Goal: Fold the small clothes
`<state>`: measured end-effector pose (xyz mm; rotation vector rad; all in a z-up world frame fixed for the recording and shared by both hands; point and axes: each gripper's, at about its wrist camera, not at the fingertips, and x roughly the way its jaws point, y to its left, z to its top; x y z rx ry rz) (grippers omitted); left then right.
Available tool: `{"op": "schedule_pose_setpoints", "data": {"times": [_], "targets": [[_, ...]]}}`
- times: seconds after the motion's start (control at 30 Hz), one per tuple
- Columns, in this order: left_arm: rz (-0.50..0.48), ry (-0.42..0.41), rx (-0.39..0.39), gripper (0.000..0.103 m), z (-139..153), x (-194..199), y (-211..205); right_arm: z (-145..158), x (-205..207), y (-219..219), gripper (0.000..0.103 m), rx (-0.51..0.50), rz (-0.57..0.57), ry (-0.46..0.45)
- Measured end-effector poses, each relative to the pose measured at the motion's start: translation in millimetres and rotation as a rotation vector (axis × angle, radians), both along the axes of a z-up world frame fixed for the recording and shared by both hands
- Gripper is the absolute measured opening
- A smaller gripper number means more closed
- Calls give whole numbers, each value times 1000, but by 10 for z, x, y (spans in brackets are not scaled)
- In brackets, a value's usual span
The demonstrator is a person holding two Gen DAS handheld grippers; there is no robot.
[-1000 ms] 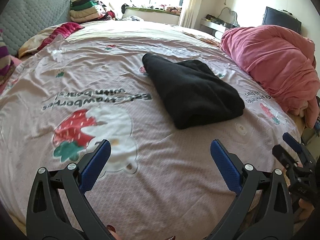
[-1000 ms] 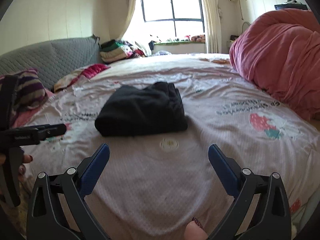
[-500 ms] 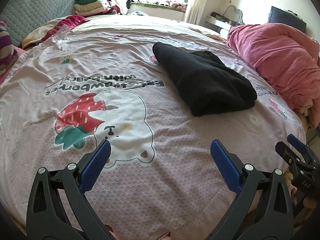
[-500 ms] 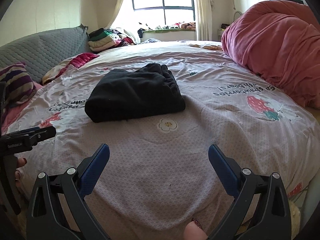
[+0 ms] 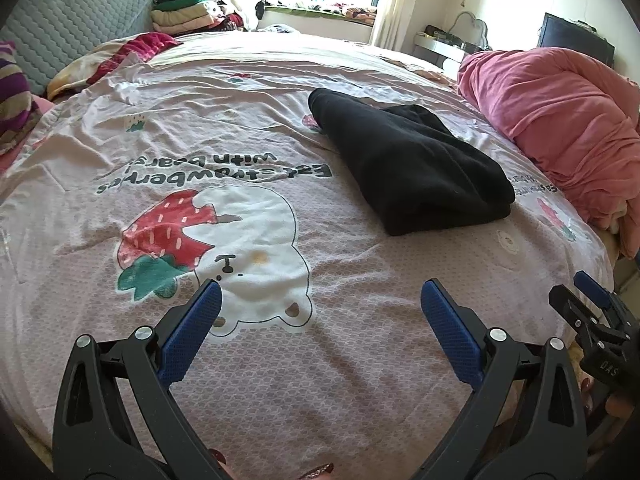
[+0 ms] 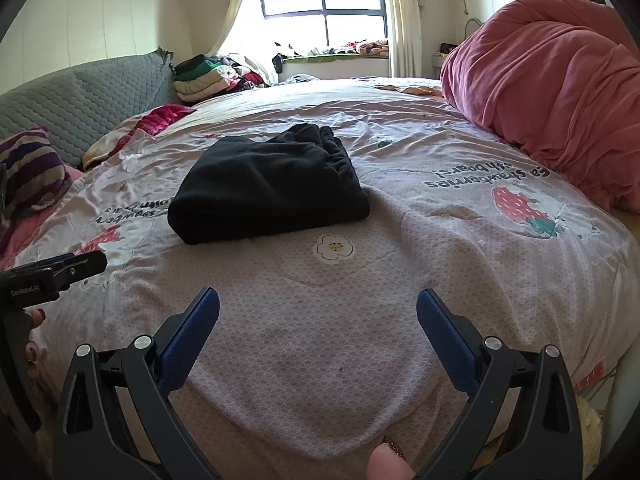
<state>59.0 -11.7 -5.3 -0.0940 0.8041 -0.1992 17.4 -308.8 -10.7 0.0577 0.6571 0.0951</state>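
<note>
A pink printed bedsheet (image 5: pixel 280 360) is spread across the bed, with a bundled red quilt (image 6: pixel 560 92) heaped along its right side. The black folded garment (image 6: pixel 268 188) is laid near the middle of the sheet, apart from the quilt. Its long axis is seen running away from the near edge, angled leftward in the left wrist view. The garment (image 5: pixel 408 168) is located ahead of and to the right of the left gripper (image 5: pixel 320 328), and ahead and slightly left of the right gripper (image 6: pixel 318 332). The right gripper is judged the nearer. Both sets of jaws are held spread wide, with nothing gripped and no contact with the garment.
</note>
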Motion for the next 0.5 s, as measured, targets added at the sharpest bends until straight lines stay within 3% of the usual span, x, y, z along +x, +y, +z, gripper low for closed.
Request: {"op": "schedule_pose_setpoints", "data": {"times": [0.5], "targets": [[0,1,10,94,16,-13,8,17,-11,-15,98,0,-7,-4]]}}
